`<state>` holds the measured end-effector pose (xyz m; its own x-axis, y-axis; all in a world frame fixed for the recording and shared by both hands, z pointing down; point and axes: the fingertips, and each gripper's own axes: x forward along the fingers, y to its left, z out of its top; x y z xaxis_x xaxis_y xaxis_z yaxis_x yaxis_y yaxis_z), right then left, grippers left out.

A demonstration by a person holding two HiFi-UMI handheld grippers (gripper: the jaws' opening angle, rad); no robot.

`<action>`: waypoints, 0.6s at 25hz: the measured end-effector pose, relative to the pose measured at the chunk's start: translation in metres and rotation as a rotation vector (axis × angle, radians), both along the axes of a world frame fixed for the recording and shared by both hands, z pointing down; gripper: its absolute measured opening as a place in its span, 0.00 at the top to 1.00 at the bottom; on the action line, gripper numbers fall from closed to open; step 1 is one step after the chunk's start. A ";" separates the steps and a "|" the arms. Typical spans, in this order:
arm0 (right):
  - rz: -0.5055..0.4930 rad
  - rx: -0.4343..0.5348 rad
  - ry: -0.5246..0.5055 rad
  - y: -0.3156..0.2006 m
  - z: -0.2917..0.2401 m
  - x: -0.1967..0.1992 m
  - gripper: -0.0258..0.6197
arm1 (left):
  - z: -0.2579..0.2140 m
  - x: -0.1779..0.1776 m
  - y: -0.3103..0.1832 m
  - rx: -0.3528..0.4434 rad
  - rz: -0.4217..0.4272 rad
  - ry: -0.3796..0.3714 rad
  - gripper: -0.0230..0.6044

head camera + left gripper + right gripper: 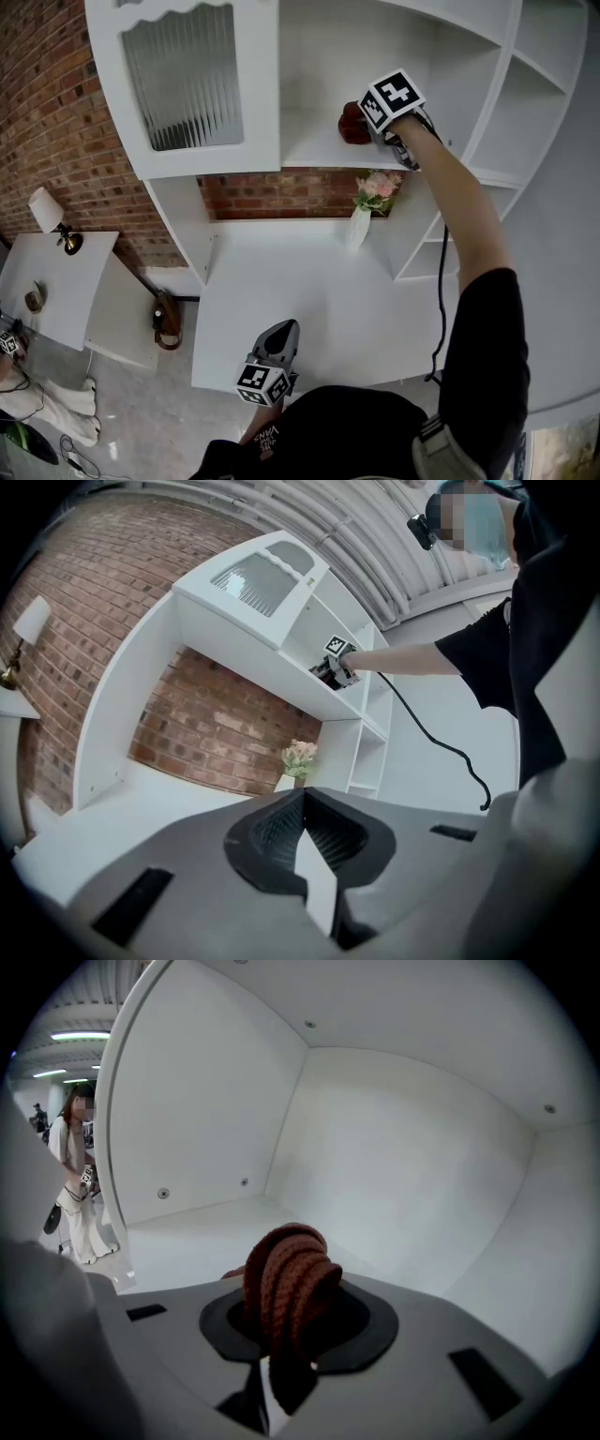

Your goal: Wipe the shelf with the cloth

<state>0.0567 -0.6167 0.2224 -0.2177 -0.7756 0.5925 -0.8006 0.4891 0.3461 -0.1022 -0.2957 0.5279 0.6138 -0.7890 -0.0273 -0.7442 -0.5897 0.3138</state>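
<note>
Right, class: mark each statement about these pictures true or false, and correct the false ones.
1. The right gripper is shut on the cloth. True.
2. The cloth is blue. False: it is reddish brown.
3. The left gripper holds the vase. False: its jaws are together on nothing, and the vase stands on the desk top.
4. The right gripper reaches into an upper shelf compartment. True.

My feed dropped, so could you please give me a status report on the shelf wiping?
Right gripper shut on cloth, inside the shelf. Left gripper shut, empty, held low. Nothing in the way.
</note>
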 end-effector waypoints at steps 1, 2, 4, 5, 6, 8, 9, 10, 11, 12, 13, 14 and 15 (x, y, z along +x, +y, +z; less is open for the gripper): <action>0.020 -0.001 0.012 0.000 0.000 0.013 0.81 | 0.000 0.004 -0.001 0.000 0.010 0.000 0.95; 0.040 -0.001 0.026 0.000 0.000 0.025 0.81 | 0.000 0.008 -0.002 0.000 0.020 0.001 0.95; 0.083 -0.004 0.068 0.002 -0.001 0.050 0.81 | 0.000 0.014 -0.005 0.000 0.038 0.002 0.95; 0.107 -0.004 0.094 0.003 -0.002 0.063 0.81 | 0.001 0.017 -0.006 -0.001 0.046 0.003 0.95; 0.131 -0.004 0.125 0.004 -0.002 0.076 0.81 | 0.001 0.020 -0.007 -0.002 0.054 0.005 0.95; 0.175 -0.001 0.215 0.007 -0.003 0.100 0.81 | 0.002 0.026 -0.009 -0.004 0.071 0.008 0.95; 0.191 0.002 0.275 0.008 -0.004 0.111 0.81 | 0.002 0.030 -0.010 -0.004 0.081 0.010 0.95; 0.205 0.004 0.337 0.009 -0.004 0.121 0.81 | 0.002 0.033 -0.010 -0.004 0.091 0.012 0.95; 0.216 0.004 0.394 0.011 -0.004 0.129 0.81 | 0.002 0.037 -0.011 -0.003 0.100 0.013 0.95; 0.225 0.000 0.444 0.013 -0.003 0.134 0.81 | 0.002 0.039 -0.011 -0.003 0.108 0.014 0.95; 0.234 -0.004 0.494 0.016 -0.003 0.137 0.81 | 0.002 0.041 -0.011 -0.003 0.115 0.015 0.95; 0.240 -0.007 0.549 0.018 -0.003 0.140 0.81 | 0.003 0.043 -0.012 -0.003 0.120 0.016 0.95; 0.240 -0.007 0.611 0.019 -0.003 0.142 0.81 | 0.003 0.045 -0.012 -0.002 0.124 0.017 0.95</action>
